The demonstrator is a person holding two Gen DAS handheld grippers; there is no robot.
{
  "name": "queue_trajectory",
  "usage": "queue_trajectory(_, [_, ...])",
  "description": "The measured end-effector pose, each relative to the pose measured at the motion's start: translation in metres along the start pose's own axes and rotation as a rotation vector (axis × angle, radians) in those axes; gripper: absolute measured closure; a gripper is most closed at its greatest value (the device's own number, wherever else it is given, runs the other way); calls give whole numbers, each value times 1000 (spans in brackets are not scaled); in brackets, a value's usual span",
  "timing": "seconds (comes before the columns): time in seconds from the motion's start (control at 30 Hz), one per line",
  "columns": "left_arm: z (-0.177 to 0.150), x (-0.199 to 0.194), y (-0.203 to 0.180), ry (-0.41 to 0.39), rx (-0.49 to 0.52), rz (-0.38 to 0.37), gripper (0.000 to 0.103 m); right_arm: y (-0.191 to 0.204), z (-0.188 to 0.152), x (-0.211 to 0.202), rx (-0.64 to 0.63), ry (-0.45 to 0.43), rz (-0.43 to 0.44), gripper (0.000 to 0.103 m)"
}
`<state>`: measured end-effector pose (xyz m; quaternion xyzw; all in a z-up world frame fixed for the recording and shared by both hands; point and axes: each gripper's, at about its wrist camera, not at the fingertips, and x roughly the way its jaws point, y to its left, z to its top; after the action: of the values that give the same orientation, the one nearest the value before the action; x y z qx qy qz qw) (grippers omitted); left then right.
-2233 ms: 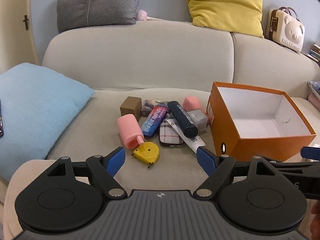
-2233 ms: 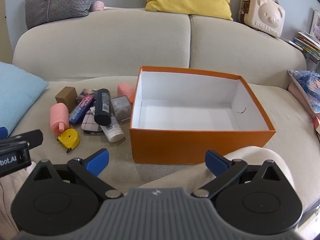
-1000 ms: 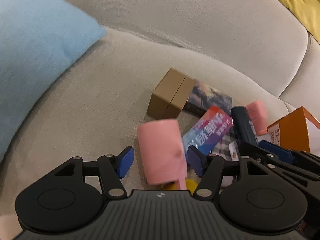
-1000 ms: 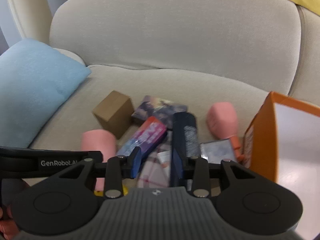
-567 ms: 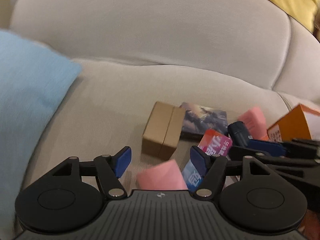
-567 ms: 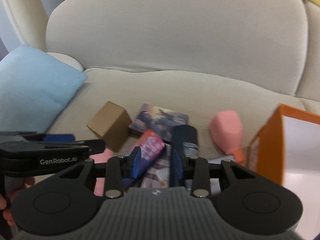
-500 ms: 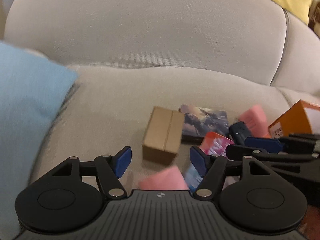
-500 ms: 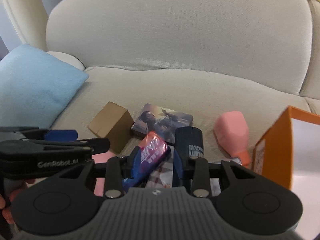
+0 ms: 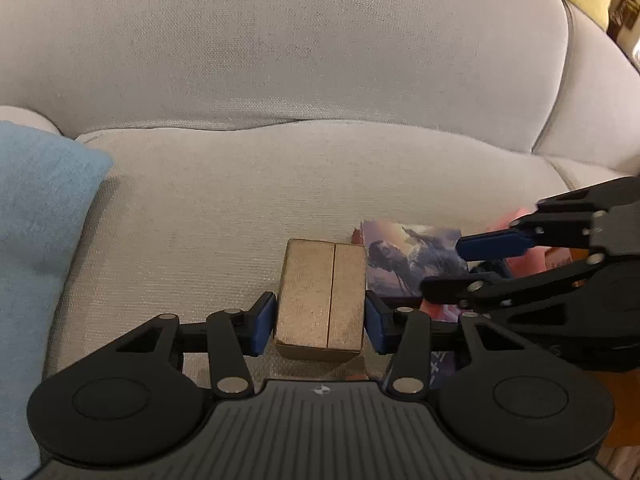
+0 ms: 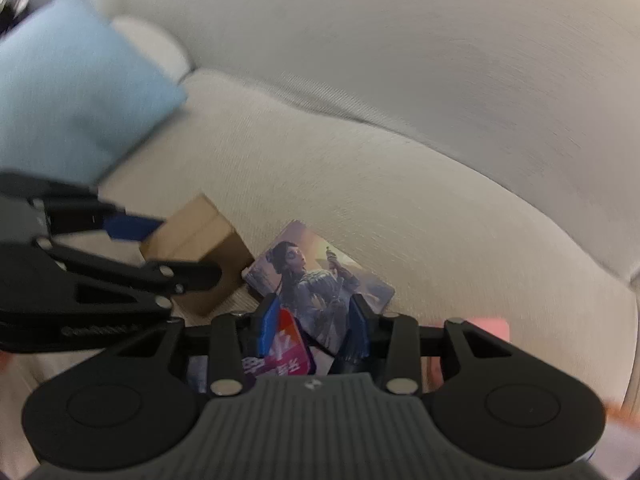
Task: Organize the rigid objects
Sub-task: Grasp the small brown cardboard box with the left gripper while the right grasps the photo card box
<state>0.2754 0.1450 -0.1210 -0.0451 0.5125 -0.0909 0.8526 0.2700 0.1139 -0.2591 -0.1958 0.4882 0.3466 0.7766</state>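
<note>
Pick step: left hand-held gripper (image 9: 320, 322) jaws just closing, pads flanking the brown cardboard box (image 9: 323, 300) on the beige sofa seat (image 9: 208, 216), apparently touching. Right hand-held gripper (image 10: 314, 330) part-spread over red-pink packet (image 10: 290, 350). Next: firm grip, lift.

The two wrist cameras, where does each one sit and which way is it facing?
Left wrist: on the left gripper, angled down at the sofa seat; its fingers flank the brown box; the right gripper crosses at right.
Right wrist: on the right gripper, above the picture card; the left gripper crosses at left.
Shared: brown box, picture card, blue cushion.
</note>
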Motion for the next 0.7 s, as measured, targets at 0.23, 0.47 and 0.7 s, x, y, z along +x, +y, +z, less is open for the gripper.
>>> queue_trajectory(0.23, [5, -1, 3, 17, -17, 16, 51, 18, 13, 24, -198, 68, -12, 41])
queue_trajectory(0.47, [2, -2, 8, 2, -69, 3, 51, 45, 13, 45, -393, 102, -102, 36])
queue_trajectory(0.7, [1, -4, 11, -1, -96, 0, 51, 50, 13, 56, -506, 112, -166, 38])
